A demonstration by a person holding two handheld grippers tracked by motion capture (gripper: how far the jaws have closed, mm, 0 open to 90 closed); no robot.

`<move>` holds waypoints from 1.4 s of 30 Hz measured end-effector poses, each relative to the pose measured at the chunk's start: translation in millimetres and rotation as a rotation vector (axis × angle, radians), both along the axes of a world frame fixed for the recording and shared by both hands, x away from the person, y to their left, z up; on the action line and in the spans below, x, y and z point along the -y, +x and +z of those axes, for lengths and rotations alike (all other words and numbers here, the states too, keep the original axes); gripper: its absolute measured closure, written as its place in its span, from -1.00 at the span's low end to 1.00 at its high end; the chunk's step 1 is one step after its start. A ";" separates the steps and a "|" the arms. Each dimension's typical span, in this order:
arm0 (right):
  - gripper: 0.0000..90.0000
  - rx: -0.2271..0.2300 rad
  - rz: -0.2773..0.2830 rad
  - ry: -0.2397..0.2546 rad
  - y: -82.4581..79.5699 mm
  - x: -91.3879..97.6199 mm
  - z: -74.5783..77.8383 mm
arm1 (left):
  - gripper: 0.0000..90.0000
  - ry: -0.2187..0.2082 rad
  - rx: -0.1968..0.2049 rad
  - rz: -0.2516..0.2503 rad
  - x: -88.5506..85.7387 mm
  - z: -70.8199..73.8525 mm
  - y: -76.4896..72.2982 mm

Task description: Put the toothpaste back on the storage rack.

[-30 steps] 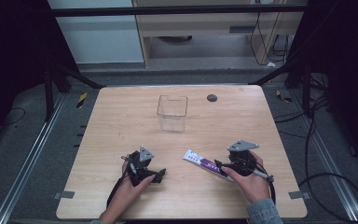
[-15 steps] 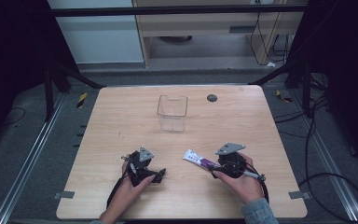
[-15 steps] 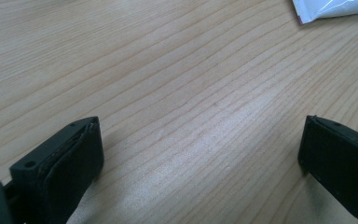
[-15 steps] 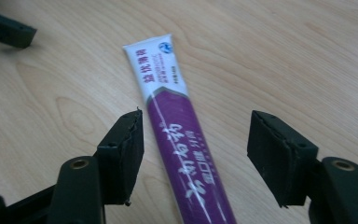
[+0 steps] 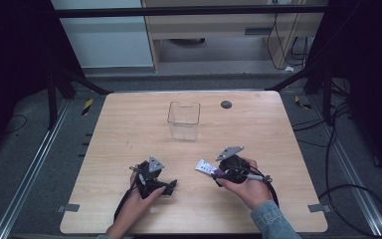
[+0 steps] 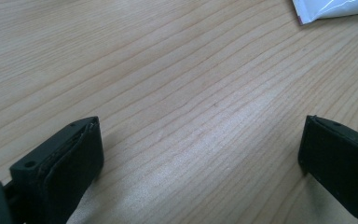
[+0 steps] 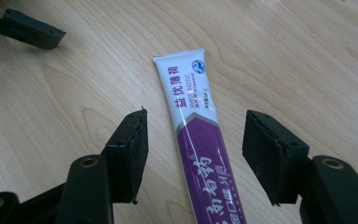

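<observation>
Lying flat on the wooden table [image 5: 129,129], the purple-and-white tube [image 7: 196,140] runs lengthwise between the jaws of the right gripper [image 7: 193,154], its crimped white end pointing away from that gripper and its purple body passing back under it. The jaws have just been closing and now stand about half open, one on each side of the tube with bare wood visible in both gaps, so the pads do not yet press on it. The main risk, judged from this, is an uneven close: the tube sits a little nearer the jaw at the picture's left, so that pad could meet it first and skid or roll it across the smooth wood instead of pinching it. A thin, soft tube (it looks fairly flat) may also slip under the pads if the jaws ride too high, or buckle if squeezed hard. Off to the far side of the tube, the left gripper [image 5: 151,179] rests wide open over bare wood with nothing between its jaws, close enough to be bumped by a sideways sweep. Beyond both, the clear container [image 5: 183,120] stands well apart.
</observation>
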State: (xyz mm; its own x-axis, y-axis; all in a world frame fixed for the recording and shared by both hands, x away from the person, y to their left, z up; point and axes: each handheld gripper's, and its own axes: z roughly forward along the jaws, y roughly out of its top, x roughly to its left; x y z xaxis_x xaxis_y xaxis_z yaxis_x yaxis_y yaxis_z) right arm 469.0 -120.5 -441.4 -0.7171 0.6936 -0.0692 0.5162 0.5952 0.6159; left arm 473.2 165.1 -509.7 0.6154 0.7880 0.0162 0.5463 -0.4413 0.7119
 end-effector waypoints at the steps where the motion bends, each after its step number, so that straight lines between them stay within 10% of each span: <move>1: -0.07 -0.005 0.007 -0.004 1.0 -0.9 0.8 | -1.00 0.000 0.000 0.000 0.0 0.0 0.0; 19: -0.28 -0.060 0.088 -0.124 20.1 -21.4 10.8 | -1.00 0.001 0.000 -0.002 -0.1 0.1 0.2; 42: 0.16 -0.155 0.130 -0.220 41.9 -34.2 1.2 | -1.00 0.001 0.000 -0.004 -0.2 0.1 0.5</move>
